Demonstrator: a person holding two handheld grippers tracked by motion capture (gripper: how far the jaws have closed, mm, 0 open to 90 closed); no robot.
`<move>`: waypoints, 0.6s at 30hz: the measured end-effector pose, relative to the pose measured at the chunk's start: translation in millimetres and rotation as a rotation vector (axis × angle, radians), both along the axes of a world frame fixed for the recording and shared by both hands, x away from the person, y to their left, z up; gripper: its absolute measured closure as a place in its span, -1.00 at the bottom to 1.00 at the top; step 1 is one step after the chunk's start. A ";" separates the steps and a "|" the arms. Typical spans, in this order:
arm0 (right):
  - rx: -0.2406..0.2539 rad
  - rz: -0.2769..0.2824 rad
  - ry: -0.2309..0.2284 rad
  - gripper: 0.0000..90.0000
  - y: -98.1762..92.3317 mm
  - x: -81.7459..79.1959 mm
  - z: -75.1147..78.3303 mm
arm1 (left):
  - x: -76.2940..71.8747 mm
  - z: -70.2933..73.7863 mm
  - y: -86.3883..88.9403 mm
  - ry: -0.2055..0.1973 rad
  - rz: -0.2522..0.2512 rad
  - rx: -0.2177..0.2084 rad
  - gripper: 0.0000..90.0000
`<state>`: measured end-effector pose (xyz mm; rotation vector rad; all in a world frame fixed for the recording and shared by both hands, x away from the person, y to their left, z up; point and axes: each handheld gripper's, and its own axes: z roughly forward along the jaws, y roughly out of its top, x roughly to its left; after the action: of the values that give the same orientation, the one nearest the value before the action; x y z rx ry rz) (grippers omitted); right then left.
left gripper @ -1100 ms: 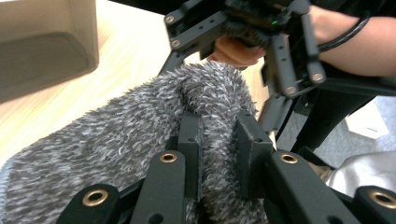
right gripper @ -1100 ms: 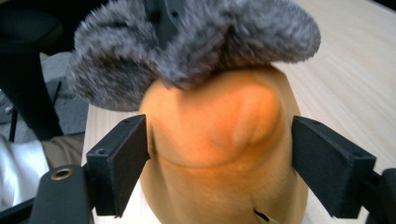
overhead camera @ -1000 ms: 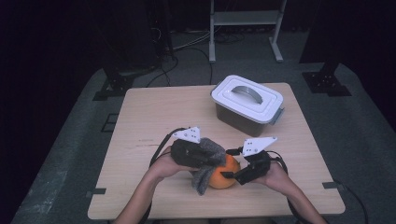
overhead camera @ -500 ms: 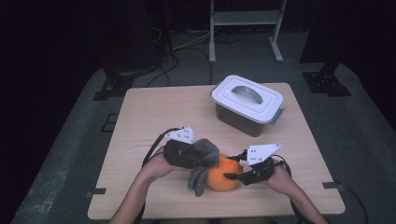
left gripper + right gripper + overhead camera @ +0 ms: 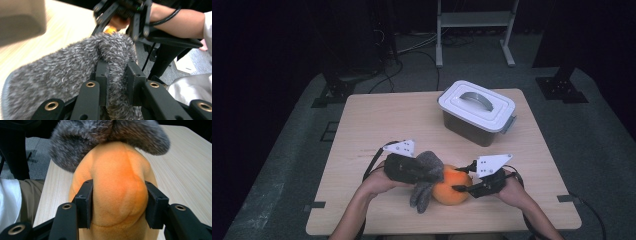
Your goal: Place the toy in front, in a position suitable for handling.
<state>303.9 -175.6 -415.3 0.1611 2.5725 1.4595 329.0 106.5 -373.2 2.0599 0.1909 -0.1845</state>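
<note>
An orange plush ball lies near the table's front edge, partly under a grey fuzzy cloth. My right gripper comes in from the right; its jaws have just been closing and now press on both sides of the orange plush, denting it. My left gripper reaches from the left and is shut on a fold of the grey cloth, pinched between its jaws. The cloth drapes over the plush's far side.
A grey bin with a white handled lid stands at the back right of the wooden table. A person's forearms enter from the bottom. Dark floor, cables and a metal stand lie beyond the table.
The right gripper's jaws have closed onto the orange plush, which stood between wider jaws before. Both hands have shifted slightly toward the front edge. The left gripper keeps hold of the cloth.
</note>
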 end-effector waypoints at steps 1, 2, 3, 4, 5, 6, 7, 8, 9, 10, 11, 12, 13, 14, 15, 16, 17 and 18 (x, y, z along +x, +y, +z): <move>-0.004 0.005 -0.006 0.08 2.8 -0.8 0.5 | -0.4 3.1 -6.4 -0.006 -0.014 -0.013 0.66; -0.008 0.014 -0.015 0.08 5.3 -1.1 0.7 | -1.0 5.9 -13.5 -0.012 -0.027 -0.016 0.66; -0.012 0.018 -0.023 0.08 7.6 -1.3 1.1 | -1.3 7.4 -19.1 -0.022 -0.034 -0.005 0.66; -0.016 0.022 -0.027 0.08 8.8 -1.7 1.4 | -1.0 8.7 -27.0 -0.052 -0.040 0.038 0.66; -0.023 0.020 -0.035 0.08 9.1 -2.2 2.0 | -0.5 8.4 -30.3 -0.059 -0.038 0.053 0.66; -0.024 0.016 -0.033 0.09 8.3 -2.6 1.9 | 1.4 8.0 -32.1 -0.060 -0.034 0.060 0.67; -0.019 0.009 -0.029 0.09 5.6 -2.9 1.0 | 2.5 7.8 -31.4 -0.059 -0.028 0.060 0.67; -0.011 0.007 -0.030 0.10 3.6 -2.8 0.1 | 4.4 7.6 -27.8 -0.063 -0.019 0.062 0.67; -0.003 0.002 -0.027 0.11 0.2 -3.4 -0.8 | 5.3 7.1 -23.5 -0.060 -0.006 0.061 0.67; 0.001 0.003 -0.022 0.11 -2.0 -4.2 -1.4 | 5.9 6.3 -18.5 -0.055 0.008 0.056 0.67; -0.001 0.005 -0.028 0.11 -3.7 -4.5 -1.8 | 6.0 5.6 -14.3 -0.051 0.020 0.057 0.67; 0.000 0.005 -0.030 0.11 -4.3 -5.1 -2.1 | 6.2 4.1 -8.7 -0.042 0.036 0.052 0.67; -0.003 0.009 -0.035 0.11 -4.8 -6.1 -2.1 | 6.8 2.7 -2.9 -0.037 0.050 0.051 0.67; -0.005 0.009 -0.038 0.11 -5.0 -6.7 -2.1 | 6.9 1.1 3.4 -0.029 0.066 0.044 0.67; -0.004 0.009 -0.036 0.11 -4.8 -7.4 -2.1 | 6.7 0.3 6.3 -0.026 0.071 0.042 0.67; -0.004 0.010 -0.035 0.11 -4.5 -7.6 -2.2 | 6.2 -0.5 9.7 -0.021 0.083 0.039 0.67; -0.003 0.013 -0.036 0.11 -3.7 -7.8 -2.2 | 5.9 -0.7 10.7 -0.021 0.087 0.034 0.66; -0.001 0.014 -0.036 0.09 -2.8 -7.4 -2.1 | 5.1 -1.0 10.1 -0.025 0.089 0.039 0.66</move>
<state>296.5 -178.4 -417.5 0.1166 2.5509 1.4528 334.1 116.6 -374.2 2.0868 0.2722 -0.1014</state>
